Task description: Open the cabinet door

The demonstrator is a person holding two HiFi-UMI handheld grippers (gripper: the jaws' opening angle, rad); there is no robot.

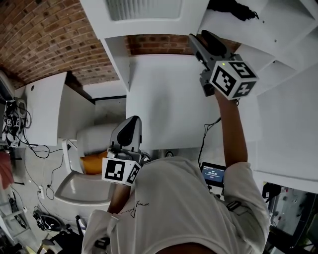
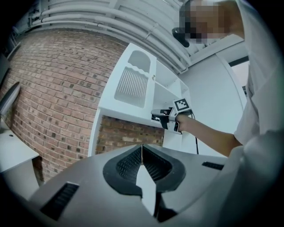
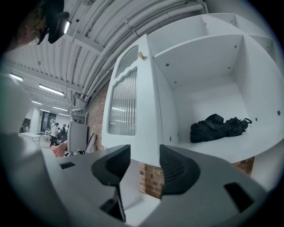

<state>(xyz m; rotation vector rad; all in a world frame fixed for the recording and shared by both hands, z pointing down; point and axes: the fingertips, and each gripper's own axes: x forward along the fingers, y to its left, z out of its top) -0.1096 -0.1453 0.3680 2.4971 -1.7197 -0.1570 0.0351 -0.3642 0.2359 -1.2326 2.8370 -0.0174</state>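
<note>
The white cabinet door (image 3: pixel 133 102), with a ribbed glass panel, stands swung out from the upper cabinet (image 3: pixel 208 66), whose shelves are exposed. My right gripper (image 3: pixel 145 162) is level at the door's lower free corner and open. The door's edge shows in the gap between the pads, and neither pad presses on it. The head view has this gripper (image 1: pixel 196 43) raised beside the door (image 1: pixel 149 15). From the left gripper view it (image 2: pixel 156 114) sits just under the door (image 2: pixel 133 84). My left gripper (image 2: pixel 142 153) hangs lower (image 1: pixel 130 126), shut and holding nothing.
A black cloth bundle (image 3: pixel 217 126) lies on the open shelf. Behind the cabinet is a brick wall (image 2: pixel 53 88). A white lower unit (image 1: pixel 164 99) stands below, an orange object (image 1: pixel 94 161) is by my left gripper, and cables (image 1: pixel 20 129) lie at the far left.
</note>
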